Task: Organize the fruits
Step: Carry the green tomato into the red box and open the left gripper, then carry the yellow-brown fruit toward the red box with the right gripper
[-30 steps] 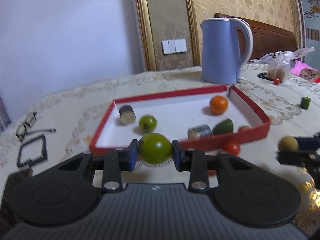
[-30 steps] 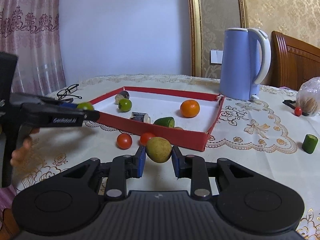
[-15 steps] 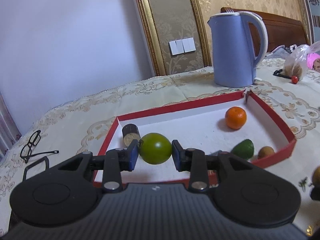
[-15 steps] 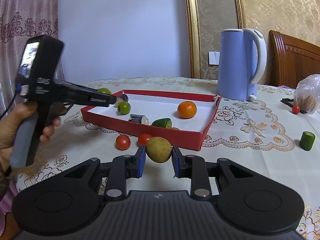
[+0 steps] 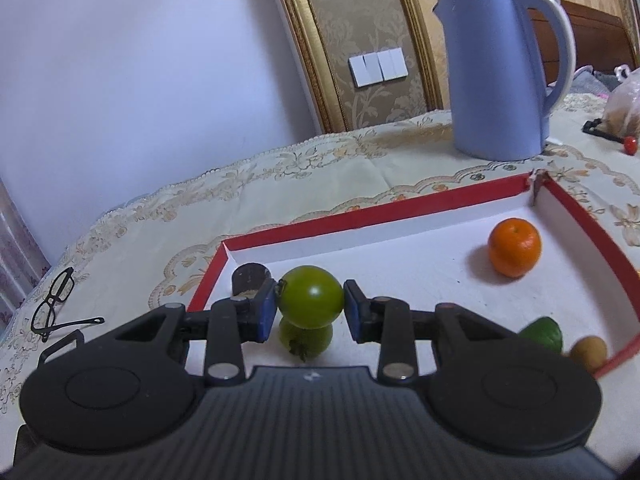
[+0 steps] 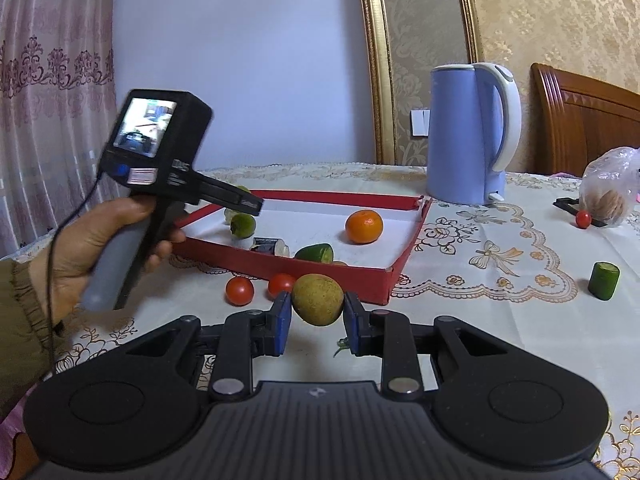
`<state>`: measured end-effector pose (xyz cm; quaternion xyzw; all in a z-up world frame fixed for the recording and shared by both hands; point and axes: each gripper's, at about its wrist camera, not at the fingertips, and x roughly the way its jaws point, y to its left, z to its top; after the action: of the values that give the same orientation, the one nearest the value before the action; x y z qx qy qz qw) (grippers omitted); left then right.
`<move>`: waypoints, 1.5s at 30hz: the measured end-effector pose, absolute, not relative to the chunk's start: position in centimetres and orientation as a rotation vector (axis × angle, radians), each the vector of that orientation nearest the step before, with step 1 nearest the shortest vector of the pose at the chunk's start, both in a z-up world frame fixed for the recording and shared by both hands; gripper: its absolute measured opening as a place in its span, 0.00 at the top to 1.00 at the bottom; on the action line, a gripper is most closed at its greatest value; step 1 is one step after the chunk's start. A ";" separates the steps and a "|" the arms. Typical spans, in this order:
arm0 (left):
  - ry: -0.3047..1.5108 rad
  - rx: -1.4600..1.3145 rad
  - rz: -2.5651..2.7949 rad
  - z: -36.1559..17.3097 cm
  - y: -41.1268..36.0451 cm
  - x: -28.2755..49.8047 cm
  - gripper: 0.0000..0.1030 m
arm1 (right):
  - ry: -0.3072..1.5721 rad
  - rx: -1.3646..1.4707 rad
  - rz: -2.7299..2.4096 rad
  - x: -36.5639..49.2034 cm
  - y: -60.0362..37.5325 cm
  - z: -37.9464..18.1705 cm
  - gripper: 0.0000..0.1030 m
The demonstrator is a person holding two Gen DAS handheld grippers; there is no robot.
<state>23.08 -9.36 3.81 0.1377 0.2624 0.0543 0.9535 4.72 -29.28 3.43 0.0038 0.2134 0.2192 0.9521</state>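
My left gripper (image 5: 311, 305) is shut on a green tomato (image 5: 311, 294) and holds it above the left part of the red tray (image 5: 360, 212), just over a second green tomato (image 5: 306, 338) lying there. The tray also holds an orange (image 5: 514, 246), a green cut piece (image 5: 542, 332), a small brown fruit (image 5: 588, 352) and a dark cylinder (image 5: 249, 278). My right gripper (image 6: 316, 316) is shut on a yellow-brown fruit (image 6: 318, 298) above the cloth in front of the tray (image 6: 340, 272). The left gripper's body (image 6: 160, 152) shows at the tray's left end.
A blue kettle (image 5: 500, 72) stands behind the tray. Two red tomatoes (image 6: 240, 290) lie on the cloth in front of the tray. A green cut piece (image 6: 604, 280) and a plastic bag (image 6: 608, 196) with a small red tomato (image 6: 583, 219) are at right. Glasses (image 5: 56, 304) lie at left.
My left gripper has carried the green tomato forward from in front of the tray to over its left part. My right gripper has stayed nearly still with its fruit.
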 end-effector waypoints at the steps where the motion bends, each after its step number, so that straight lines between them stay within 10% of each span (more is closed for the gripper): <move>1: 0.537 0.283 0.114 3.7 -9.5 23.4 0.69 | 0.433 0.009 0.445 4.7 -29.3 3.5 0.73; 9: 0.585 0.245 0.136 3.7 -9.7 26.3 0.62 | 0.432 0.013 0.447 4.7 -29.3 3.5 0.73; 14: 0.530 0.217 0.204 4.4 -8.4 24.6 0.13 | 0.437 0.007 0.455 4.8 -28.9 3.4 0.73; 45: 0.401 -0.010 0.390 2.7 -0.5 15.8 0.00 | 0.436 0.001 0.478 5.2 -25.1 4.2 0.73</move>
<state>15.84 -0.45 2.67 -0.0050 0.1978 0.1924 0.9612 5.22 -25.06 4.18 0.0007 0.2140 0.2348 0.9482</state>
